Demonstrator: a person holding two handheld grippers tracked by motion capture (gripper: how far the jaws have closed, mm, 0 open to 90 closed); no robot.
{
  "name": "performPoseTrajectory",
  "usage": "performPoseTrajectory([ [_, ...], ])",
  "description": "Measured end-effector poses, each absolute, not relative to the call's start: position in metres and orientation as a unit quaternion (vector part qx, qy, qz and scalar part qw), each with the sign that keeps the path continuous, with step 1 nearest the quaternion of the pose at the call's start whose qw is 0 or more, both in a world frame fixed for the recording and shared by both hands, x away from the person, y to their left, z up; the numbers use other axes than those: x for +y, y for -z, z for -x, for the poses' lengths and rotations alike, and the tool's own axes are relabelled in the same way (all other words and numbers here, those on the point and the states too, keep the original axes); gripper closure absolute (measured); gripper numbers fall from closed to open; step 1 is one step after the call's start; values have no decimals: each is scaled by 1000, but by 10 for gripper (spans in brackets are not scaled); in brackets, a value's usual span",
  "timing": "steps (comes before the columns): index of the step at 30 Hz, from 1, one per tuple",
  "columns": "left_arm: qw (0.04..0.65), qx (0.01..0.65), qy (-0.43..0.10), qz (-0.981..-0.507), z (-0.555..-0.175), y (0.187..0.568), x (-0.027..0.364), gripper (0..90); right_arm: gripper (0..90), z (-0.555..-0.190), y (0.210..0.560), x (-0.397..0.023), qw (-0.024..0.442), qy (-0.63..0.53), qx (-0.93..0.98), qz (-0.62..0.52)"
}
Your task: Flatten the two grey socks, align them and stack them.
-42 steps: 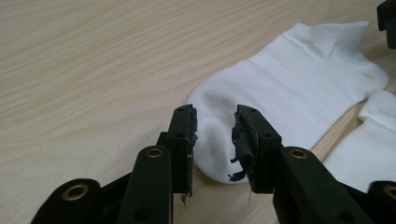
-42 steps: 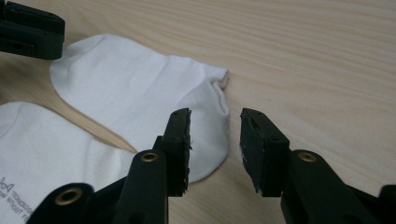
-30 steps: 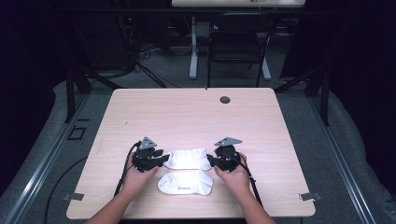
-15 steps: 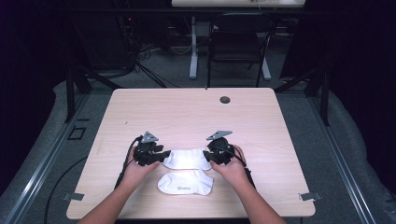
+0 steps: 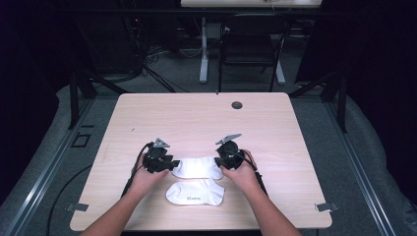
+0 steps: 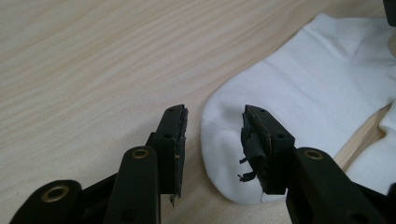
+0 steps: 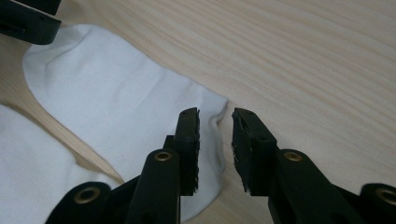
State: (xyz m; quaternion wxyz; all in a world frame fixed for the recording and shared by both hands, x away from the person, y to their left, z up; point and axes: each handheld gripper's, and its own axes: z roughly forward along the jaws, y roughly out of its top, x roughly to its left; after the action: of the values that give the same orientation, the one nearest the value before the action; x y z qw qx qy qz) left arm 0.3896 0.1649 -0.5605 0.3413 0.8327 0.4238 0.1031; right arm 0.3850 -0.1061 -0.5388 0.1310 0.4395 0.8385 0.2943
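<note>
Now two white socks lie on the worktop (image 5: 196,118), the far sock (image 5: 196,167) stretched between the hands and the near sock (image 5: 194,192) just beside it. The left tongs (image 6: 212,140) stand apart around its rounded end, gripping nothing. The right tongs (image 7: 215,140) are slightly parted astride the far sock's opposite edge.

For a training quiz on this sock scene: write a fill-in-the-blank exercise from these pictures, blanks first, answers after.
1. The number of white ankle socks lying on the light wooden table is ____.
2. The left gripper and the right gripper sit at opposite ends of the farther white sock; the jaws of both stand ____.
3. The nearer white sock bears small grey ____ on its fabric.
4. Near the table's far edge sits a small round dark ____.

Missing words: two; open; lettering; disc
</note>
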Motion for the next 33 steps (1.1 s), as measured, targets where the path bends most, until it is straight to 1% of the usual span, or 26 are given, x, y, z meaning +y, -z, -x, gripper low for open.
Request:
performPoseTrajectory([
  [7, 335, 427, -93, -834, -389, 567, 168, 635, 713, -385, 543, -111, 122, -291, 840, -442],
  [10, 335, 430, -89, -834, -389, 569, 169, 671, 712, -386, 544, -112, 118, -293, 839, -444],
  [11, 333, 426, -87, -837, -390, 570, 170, 710, 713, -386, 545, -112, 116, -291, 840, -443],
  [12, 334, 425, -88, -837, -389, 571, 170, 729, 719, -386, 546, -112, 111, -294, 839, -443],
  [14, 334, 422, -90, -838, -389, 571, 170, 771, 751, -386, 546, -111, 110, -289, 843, -441],
  [15, 334, 422, -90, -838, -389, 571, 170, 789, 751, -386, 547, -110, 109, -291, 842, -441],
  [16, 332, 419, -91, -840, -388, 571, 169, 814, 795, -386, 547, -110, 113, -286, 844, -439],
  [18, 331, 417, -89, -842, -388, 571, 169, 849, 844, -385, 549, -108, 116, -290, 842, -439],
  [20, 333, 415, -93, -841, -387, 571, 168, 883, 862, -385, 548, -109, 114, -281, 847, -437],
  [23, 332, 413, -94, -842, -387, 570, 168, 896, 867, -384, 546, -110, 111, -281, 846, -439],
  [28, 343, 413, -94, -838, -386, 565, 169, 899, 868, -384, 544, -113, 112, -293, 839, -444],
  [33, 349, 410, -101, -837, -386, 560, 170, 899, 869, -385, 540, -118, 104, -304, 833, -451],
])
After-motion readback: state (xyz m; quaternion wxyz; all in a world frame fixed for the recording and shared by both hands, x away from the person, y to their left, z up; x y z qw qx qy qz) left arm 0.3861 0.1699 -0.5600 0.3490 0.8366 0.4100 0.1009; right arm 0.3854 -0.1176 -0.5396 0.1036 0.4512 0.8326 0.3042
